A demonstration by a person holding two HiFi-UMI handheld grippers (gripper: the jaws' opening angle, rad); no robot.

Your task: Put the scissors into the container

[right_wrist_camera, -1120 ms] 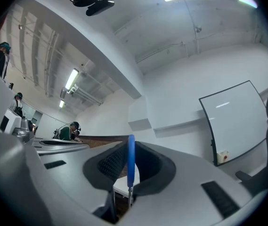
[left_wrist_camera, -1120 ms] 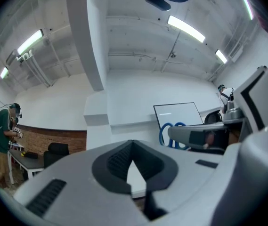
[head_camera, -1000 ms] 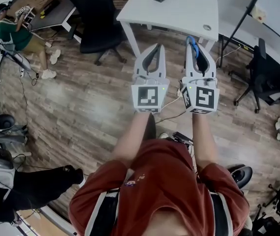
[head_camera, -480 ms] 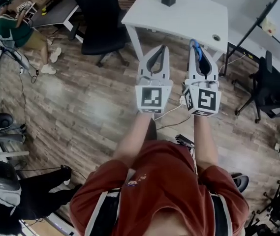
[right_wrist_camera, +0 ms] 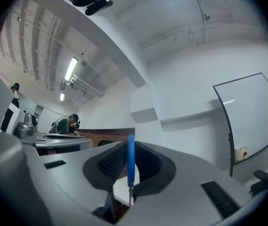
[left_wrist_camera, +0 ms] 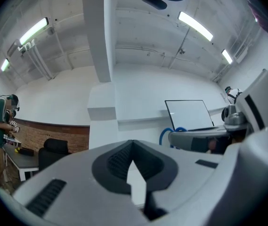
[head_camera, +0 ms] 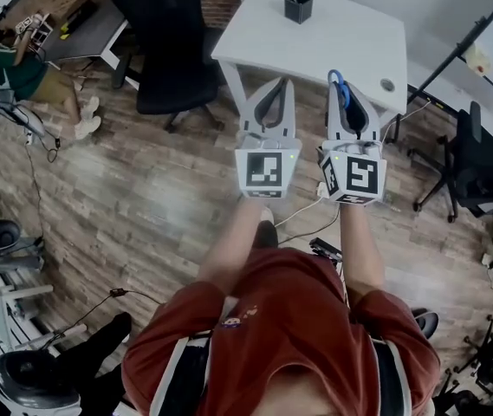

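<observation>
Our left tongs point(head_camera: 282, 87) are closed and empty. The black container point(head_camera: 298, 7) waits ahead on the white tabletop point(head_camera: 354, 37). Our right tongs point(head_camera: 347, 92) pinch the scissors point(head_camera: 339, 82), blue handle sticking out. They seem light, stiff and slippery, so we hold tight.

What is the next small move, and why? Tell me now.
Probably carry the right gripper forward over the white table toward the black container. Its jaws are shut on the blue-handled scissors, and the container stands near the table's far edge, well ahead of the tips.
</observation>
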